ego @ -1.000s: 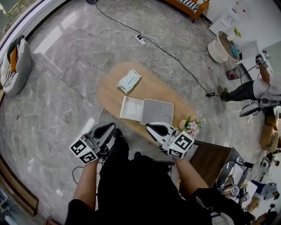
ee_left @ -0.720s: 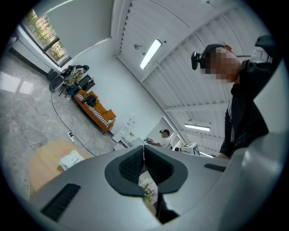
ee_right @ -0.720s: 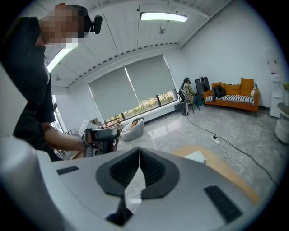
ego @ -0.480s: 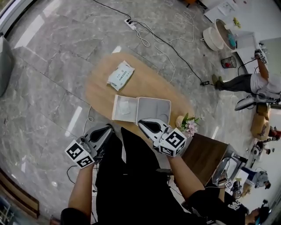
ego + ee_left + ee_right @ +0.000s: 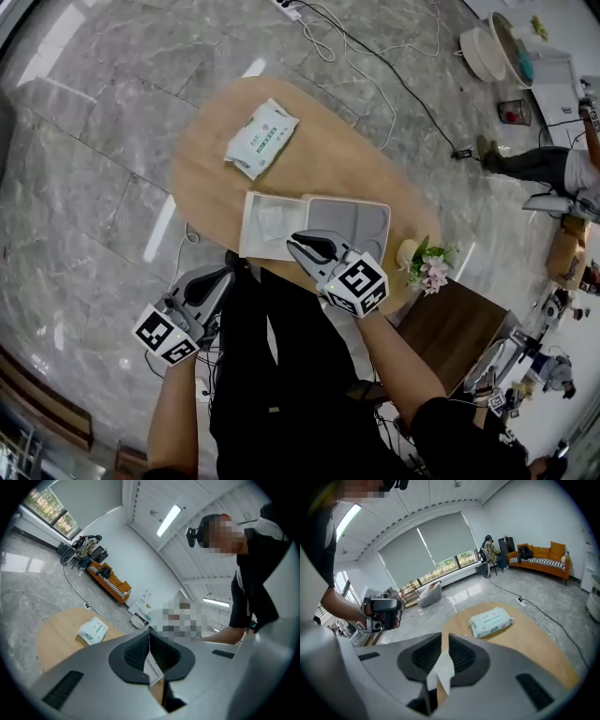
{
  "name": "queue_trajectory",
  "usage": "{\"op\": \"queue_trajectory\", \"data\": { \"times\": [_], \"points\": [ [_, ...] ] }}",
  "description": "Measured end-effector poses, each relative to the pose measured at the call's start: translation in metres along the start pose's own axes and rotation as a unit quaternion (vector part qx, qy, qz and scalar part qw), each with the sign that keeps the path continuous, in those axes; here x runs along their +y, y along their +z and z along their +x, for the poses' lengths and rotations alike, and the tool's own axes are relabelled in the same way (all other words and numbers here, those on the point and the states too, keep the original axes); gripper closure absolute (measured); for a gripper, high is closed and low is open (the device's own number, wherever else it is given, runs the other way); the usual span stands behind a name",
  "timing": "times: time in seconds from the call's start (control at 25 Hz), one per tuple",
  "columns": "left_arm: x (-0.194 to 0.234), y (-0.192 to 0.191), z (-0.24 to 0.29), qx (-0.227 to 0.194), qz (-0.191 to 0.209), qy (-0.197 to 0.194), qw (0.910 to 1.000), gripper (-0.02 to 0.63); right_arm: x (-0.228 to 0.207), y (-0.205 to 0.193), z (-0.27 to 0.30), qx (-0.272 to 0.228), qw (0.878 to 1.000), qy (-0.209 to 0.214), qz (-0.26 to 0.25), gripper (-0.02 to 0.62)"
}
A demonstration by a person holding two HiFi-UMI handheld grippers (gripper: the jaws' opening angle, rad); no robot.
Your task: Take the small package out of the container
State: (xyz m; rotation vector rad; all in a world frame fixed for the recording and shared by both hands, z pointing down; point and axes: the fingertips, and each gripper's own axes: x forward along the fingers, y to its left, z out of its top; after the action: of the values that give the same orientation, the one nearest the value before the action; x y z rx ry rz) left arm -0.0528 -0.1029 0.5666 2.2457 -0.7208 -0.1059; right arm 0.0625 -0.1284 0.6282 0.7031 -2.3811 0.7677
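Two grippers hang at the near side of the oval wooden table (image 5: pixel 337 159). At the table's middle an open white container (image 5: pixel 247 225) lies flat, its lid folded out toward 3 o'clock, so its inside is exposed from above. The small package (image 5: pixel 274 223), a pale flat packet, lies in the container's 9 o'clock half, not yet lifted. The right gripper (image 5: pixel 292 242) points down over the container's 6 o'clock edge. Its jaws have just been opening and stand a narrow slit apart with nothing between them, probably readied to pinch the packet. The left gripper (image 5: pixel 228 272) waits off the table at 7 o'clock from the container, jaws closed and empty, seemingly kept clear of the reach. A wet-wipes pack (image 5: pixel 262 138) rests at 11 o'clock from the container and a small vase of flowers (image 5: pixel 427 264) at 4 o'clock, neither in the way.
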Motion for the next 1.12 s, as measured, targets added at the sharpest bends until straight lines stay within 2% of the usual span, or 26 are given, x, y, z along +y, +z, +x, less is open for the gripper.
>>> {"op": "queue_trajectory", "data": {
  "times": [0.24,0.52,0.8,1.12],
  "points": [
    [0.024,-0.020,0.011,-0.003,-0.009,0.003,0.9999,0.588,-0.031,-0.028,0.048,0.044,0.998,-0.033,-0.011,0.535],
    [0.017,-0.015,0.029,-0.012,-0.006,-0.026,0.9996,0.589,-0.059,-0.061,0.086,0.110,0.991,-0.076,-0.014,0.515],
    [0.018,-0.010,0.028,-0.020,0.000,-0.041,0.9990,0.588,-0.072,-0.081,0.113,0.185,0.973,-0.118,-0.067,0.487],
    [0.019,-0.016,0.025,-0.019,-0.004,-0.053,0.9984,0.588,-0.089,-0.107,0.126,0.262,0.950,-0.134,-0.104,0.463]
  ]
}}
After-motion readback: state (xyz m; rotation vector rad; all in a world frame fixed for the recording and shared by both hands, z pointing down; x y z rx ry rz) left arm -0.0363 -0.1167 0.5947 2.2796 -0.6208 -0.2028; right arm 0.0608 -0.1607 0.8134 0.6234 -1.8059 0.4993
